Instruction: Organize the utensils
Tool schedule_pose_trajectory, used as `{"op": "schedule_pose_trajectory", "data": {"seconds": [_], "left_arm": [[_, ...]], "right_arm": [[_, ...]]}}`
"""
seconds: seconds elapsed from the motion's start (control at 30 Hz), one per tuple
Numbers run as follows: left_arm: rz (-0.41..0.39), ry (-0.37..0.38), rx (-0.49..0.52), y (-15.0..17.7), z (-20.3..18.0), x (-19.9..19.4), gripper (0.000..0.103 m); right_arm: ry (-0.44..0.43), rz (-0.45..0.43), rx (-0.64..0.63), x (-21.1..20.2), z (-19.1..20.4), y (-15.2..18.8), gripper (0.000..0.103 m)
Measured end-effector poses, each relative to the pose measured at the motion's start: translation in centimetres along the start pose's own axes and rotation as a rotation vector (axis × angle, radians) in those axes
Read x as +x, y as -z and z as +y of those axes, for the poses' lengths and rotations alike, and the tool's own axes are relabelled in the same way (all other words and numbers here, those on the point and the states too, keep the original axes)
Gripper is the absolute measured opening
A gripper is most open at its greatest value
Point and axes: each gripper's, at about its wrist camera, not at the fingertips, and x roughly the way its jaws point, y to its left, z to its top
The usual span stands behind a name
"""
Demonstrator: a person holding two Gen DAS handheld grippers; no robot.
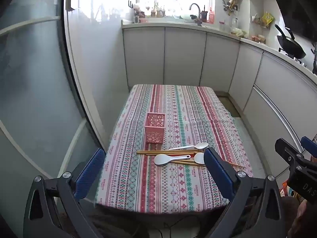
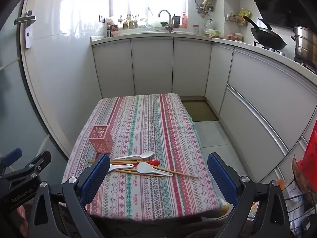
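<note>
A table (image 1: pixel 138 188) under a striped patterned cloth stands in a small kitchen. On it, toward the left side, a pink perforated holder (image 1: pixel 154 128) stands upright, with nothing showing above its rim. Just in front of the holder lies a loose pile of utensils: wooden chopsticks (image 1: pixel 166 152) running crosswise, three white spoons (image 1: pixel 189 147) and a red spoon (image 2: pixel 153 162) tucked among them. The chopsticks and spoons overlap one another; one chopstick (image 2: pixel 186 175) pokes out toward the table's right edge.

The left gripper (image 1: pixel 154 166) hangs above the near part of the table, its blue pads (image 1: pixel 90 175) spread wide, holding nothing. The right gripper (image 2: pixel 158 173) is likewise wide open and empty, with the pile seen between its fingers in the right wrist view. Neither touches the utensils.

Beyond the table are white cabinets (image 2: pixel 152 65), a sink tap (image 2: pixel 165 16) under a bright window, and a wok (image 2: pixel 267 37) on the stove at the right
</note>
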Motion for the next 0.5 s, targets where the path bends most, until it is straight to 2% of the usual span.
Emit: {"op": "schedule_pose_trajectory", "data": {"seconds": [0.5], "left_arm": [[0.012,-0.011,0.033,0.04,-0.64,0.55,0.102]], "right_arm": [[-0.009,0.004,0.008,-0.13,0.02,0.0,0.1]]}}
